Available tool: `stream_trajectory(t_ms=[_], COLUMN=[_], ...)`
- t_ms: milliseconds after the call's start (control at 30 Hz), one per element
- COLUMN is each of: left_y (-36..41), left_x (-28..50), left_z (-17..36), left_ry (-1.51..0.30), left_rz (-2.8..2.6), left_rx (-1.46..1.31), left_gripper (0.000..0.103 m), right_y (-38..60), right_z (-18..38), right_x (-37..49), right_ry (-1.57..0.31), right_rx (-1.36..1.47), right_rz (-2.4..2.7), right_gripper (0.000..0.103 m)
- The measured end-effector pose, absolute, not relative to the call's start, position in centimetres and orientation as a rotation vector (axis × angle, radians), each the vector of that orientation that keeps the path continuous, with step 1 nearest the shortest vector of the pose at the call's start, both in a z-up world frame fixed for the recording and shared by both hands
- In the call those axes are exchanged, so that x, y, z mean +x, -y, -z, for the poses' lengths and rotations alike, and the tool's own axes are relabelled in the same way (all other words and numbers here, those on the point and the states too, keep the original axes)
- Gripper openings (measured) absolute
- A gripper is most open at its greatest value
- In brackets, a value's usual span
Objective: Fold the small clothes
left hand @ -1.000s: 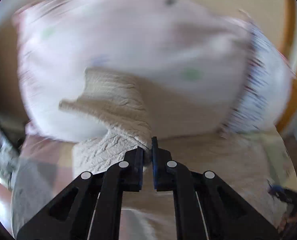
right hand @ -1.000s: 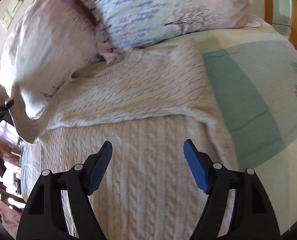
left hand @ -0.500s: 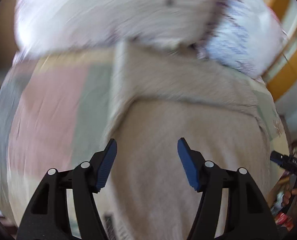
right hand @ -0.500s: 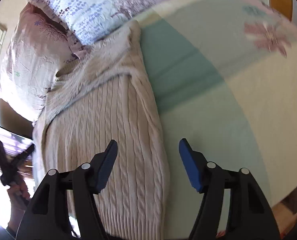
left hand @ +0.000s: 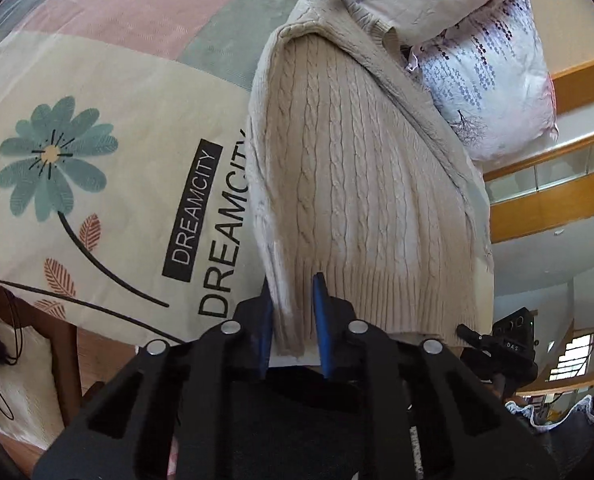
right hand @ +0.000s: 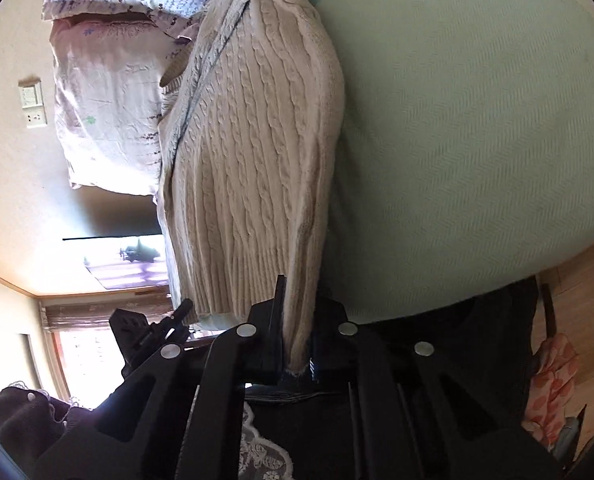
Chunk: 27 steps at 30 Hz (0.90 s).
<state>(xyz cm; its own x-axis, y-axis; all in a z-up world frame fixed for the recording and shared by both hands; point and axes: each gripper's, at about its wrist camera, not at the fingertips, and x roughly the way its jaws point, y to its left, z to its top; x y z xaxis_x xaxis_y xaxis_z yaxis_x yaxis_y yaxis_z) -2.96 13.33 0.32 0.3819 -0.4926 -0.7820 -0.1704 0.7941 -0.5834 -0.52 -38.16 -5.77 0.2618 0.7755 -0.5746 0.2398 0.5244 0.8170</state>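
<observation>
Lying lengthwise on the bed [left hand: 97, 92], collar toward the pillows [left hand: 485, 80], the sweater [left hand: 357, 168] has each hem corner clamped by the left tongs [left hand: 293, 304] and right tongs [right hand: 297, 320] (uneven lifting may skew the fold).

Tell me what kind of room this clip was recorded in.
Most likely a bedroom: the cable-knit sweater lies on a bed with a printed floral bedspread, and patterned pillows sit at its far end.
</observation>
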Motion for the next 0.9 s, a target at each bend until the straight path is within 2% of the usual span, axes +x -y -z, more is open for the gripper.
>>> stream_trajectory(t_ms=[33, 200, 333, 433, 467, 500, 533, 567, 633, 700, 767, 900], left_y=[-13.4, -15.3, -17.3, -16.4, -15.7, -15.2, -14.8, -14.7, -15.1, -16.1, -17.1, -17.8], left_x=[-2.7, 2.2, 11.7, 18.7, 21.2, 23.6, 25.7, 26.7, 27.1, 26.4, 25.6, 25.4], left_z=[-0.4, -4.8, -10.4, -12.5, -12.3, -11.6, -10.6, -10.0, -8.9, -8.0, -6.3, -3.0], left_ry=[-1.18, -1.029, -0.841, -0.779, -0.793, -0.823, -0.875, -0.914, -0.947, -0.958, -1.006, -1.11], left_rz=[0.234, 0.323, 0.327, 0.295, 0.272, 0.249, 0.219, 0.185, 0.144, 0.171, 0.186, 0.243], left_rx=[-0.686, -0.711, -0.634, -0.515, -0.489, -0.473, -0.462, -0.447, -0.433, -0.449, -0.46, -0.534], left_gripper=[0.007, 0.006, 0.006, 0.008, 0.012, 0.014, 0.028, 0.051, 0.06, 0.068, 0.069, 0.069], right_y=[38.3, 39.5, 40.7, 41.3, 41.3, 41.1, 40.7, 40.6, 40.5, 40.8, 41.3, 43.6], right_z=[5.6, 1.1, -2.2, -3.2, -2.9, -2.3, -1.7, -1.1, -1.0, -1.6, -1.8, 0.0], right_x=[-0.4, 4.1, 11.5, 18.4, 21.1, 23.8, 25.5, 27.2, 27.5, 25.4, 22.9, 19.7], right_ry=[-1.279, -1.026, -0.809, -0.701, -0.703, -0.736, -0.779, -0.838, -0.861, -0.854, -0.87, -0.911], right_rx=[1.014, 1.136, 1.216, 1.239, 1.228, 1.228, 1.216, 1.181, 1.182, 1.132, 1.038, 1.103], right_rz=[-0.468, -0.543, -0.583, -0.539, -0.485, -0.431, -0.392, -0.328, -0.287, -0.316, -0.277, -0.262], right_gripper=[0.008, 0.008, 0.008, 0.008, 0.01, 0.024, 0.034, 0.047, 0.048, 0.072, 0.072, 0.072])
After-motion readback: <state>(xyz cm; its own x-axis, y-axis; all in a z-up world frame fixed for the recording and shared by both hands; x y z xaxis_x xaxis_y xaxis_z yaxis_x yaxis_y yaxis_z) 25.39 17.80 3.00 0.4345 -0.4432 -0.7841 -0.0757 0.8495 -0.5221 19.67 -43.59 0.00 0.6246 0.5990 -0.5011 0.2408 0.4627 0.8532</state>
